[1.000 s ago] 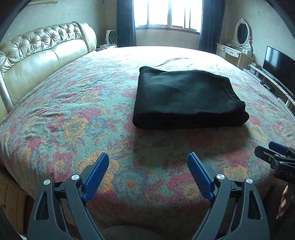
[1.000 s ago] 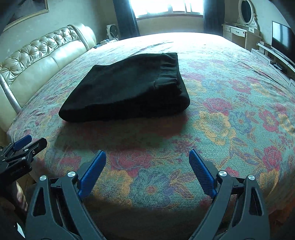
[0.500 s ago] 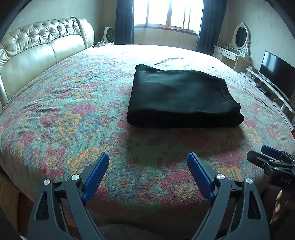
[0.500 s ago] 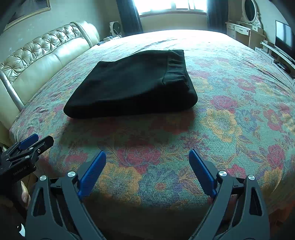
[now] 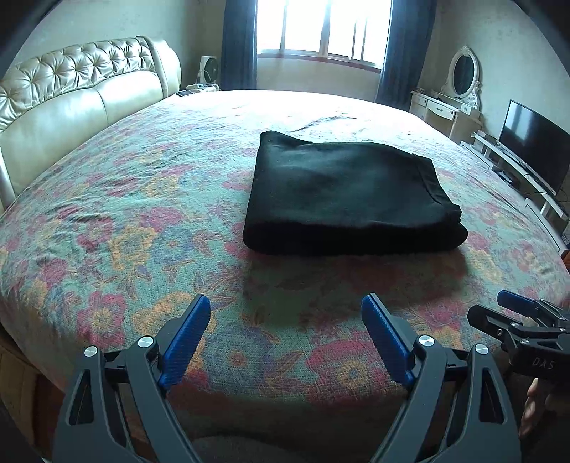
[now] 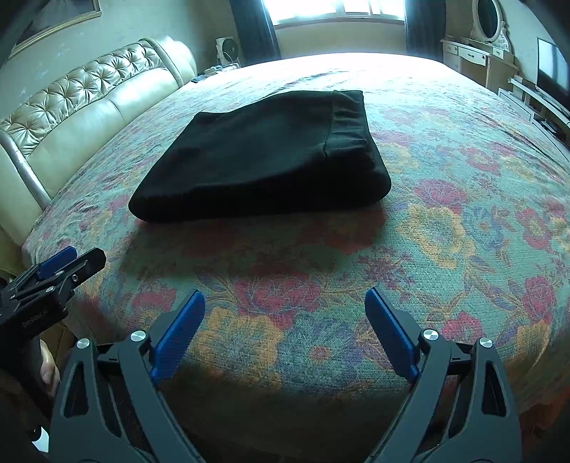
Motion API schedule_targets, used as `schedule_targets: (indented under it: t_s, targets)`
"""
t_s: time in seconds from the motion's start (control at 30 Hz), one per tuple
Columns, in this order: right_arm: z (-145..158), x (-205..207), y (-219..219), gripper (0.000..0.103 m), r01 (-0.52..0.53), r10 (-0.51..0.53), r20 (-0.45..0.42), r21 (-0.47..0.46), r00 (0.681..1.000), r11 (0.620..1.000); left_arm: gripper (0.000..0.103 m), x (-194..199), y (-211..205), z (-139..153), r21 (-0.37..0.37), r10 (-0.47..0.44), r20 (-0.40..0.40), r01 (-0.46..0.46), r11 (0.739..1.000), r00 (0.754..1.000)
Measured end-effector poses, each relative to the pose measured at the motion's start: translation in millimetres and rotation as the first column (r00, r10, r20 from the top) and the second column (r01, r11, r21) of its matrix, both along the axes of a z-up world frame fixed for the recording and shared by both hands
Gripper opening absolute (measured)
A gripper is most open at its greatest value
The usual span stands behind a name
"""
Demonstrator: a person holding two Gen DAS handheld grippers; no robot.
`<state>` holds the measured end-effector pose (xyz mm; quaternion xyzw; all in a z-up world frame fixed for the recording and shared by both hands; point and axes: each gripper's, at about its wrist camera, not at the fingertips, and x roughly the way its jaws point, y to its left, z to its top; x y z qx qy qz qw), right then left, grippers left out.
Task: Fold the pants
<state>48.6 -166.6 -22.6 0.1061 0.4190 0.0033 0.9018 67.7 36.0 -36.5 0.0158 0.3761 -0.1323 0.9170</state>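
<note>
The black pants (image 5: 349, 199) lie folded into a flat rectangle on the floral bedspread (image 5: 142, 220). They also show in the right wrist view (image 6: 263, 156), waistband at the right end. My left gripper (image 5: 285, 302) is open and empty, held near the bed's front edge, well short of the pants. My right gripper (image 6: 281, 295) is open and empty too, beside it at the front edge. Each gripper shows in the other's view: the right one at the right edge (image 5: 513, 317), the left one at the left edge (image 6: 67, 263).
A tufted cream headboard (image 5: 78, 92) runs along the left side. A window with dark curtains (image 5: 320, 32) is at the back. A dresser with an oval mirror (image 5: 459, 92) and a TV (image 5: 534, 146) stand at the right.
Both grippers have drawn back and tilted slightly up; the pants sit a little further off in the views. The pants have not moved on the bed.
</note>
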Motion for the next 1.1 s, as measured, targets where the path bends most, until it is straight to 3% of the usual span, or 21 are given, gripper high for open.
schedule_targets:
  t_s: [0.33, 0.47, 0.6, 0.8, 0.97, 1.1]
  targets:
    - [1, -3, 2, 0.092, -0.002, 0.002, 0.0, 0.003, 1.0, 1.0, 0.087, -1, 2, 3, -0.029, 0.012, 0.013, -0.012, 1.0, 1.0]
    - [1, -4, 5, 0.092, -0.007, 0.007, 0.0, 0.005, 1.0, 1.0, 0.089, -2, 2, 3, 0.03, 0.077, 0.017, -0.078, 0.997, 0.997]
    - [0, -5, 7, 0.092, -0.011, 0.011, 0.0, 0.005, 1.0, 1.0, 0.089, -7, -3, 4, 0.066, 0.07, 0.047, -0.073, 0.995, 0.996]
    - [-2, -5, 5, 0.092, -0.009, 0.009, -0.004, 0.006, 1.0, 1.0, 0.089, -13, -13, 14, -0.003, -0.013, 0.101, 0.014, 1.0, 0.995]
    - [-3, -5, 4, 0.092, -0.004, 0.004, -0.01, 0.007, 1.0, 1.0, 0.089, -10, -16, 12, -0.032, -0.051, 0.07, 0.053, 0.998, 0.996]
    - [-2, -6, -1, 0.092, 0.004, -0.004, -0.01, 0.015, 1.0, 1.0, 0.089, -10, -12, 10, -0.056, -0.029, 0.066, 0.032, 0.998, 0.997]
